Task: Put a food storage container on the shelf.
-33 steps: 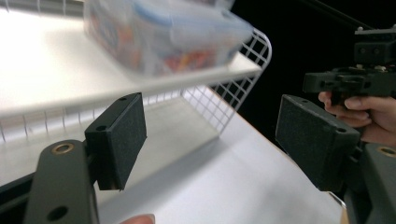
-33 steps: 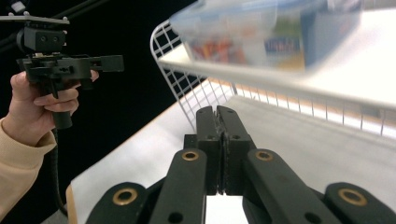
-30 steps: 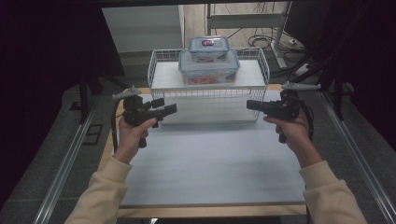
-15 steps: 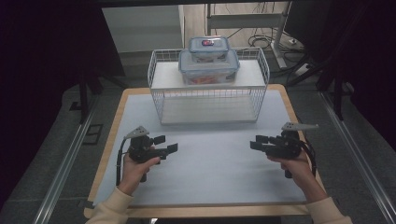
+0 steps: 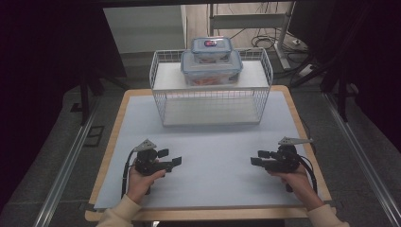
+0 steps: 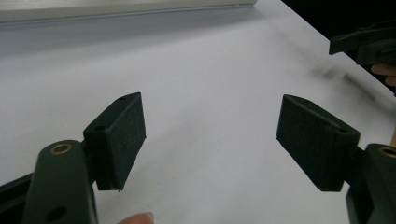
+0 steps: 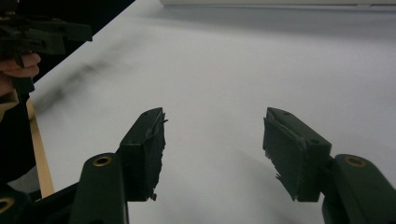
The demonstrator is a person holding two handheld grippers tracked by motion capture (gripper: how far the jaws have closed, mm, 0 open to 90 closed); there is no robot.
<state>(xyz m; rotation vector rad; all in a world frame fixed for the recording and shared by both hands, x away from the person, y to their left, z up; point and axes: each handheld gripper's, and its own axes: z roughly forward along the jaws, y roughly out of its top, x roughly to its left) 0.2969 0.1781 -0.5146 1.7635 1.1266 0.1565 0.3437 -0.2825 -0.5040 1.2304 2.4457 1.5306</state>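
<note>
Over on the left, the left tool [image 5: 171, 159] rests low over the white mat [image 5: 213, 156], jaws spread wide with nothing between them; in the left gripper view a fingertip [image 6: 135, 217] peeks in at the bottom edge. Both tools point inward at each other across bare mat.

In the middle, well beyond them at the far side of the table [image 5: 120, 101], stands a white wire basket [image 5: 161, 94]. On its upper shelf sits a large clear food container [image 5: 211, 71] with a blue-rimmed lid, and a smaller container [image 5: 211, 46] is stacked on top of that, lid on, something red showing through. These look like the things to be handled, and they are well apart from both tools.

On the right, the right tool [image 5: 257, 158] is likewise spread and empty. In the right gripper view its pads [image 7: 286, 154] look frayed at the edges.

What worries me: the stack. Pull the lower container out from one side and the smaller one could slide off. The worn pads may also slip on smooth plastic, and the basket's high wire rim could catch a tool coming in low.
</note>
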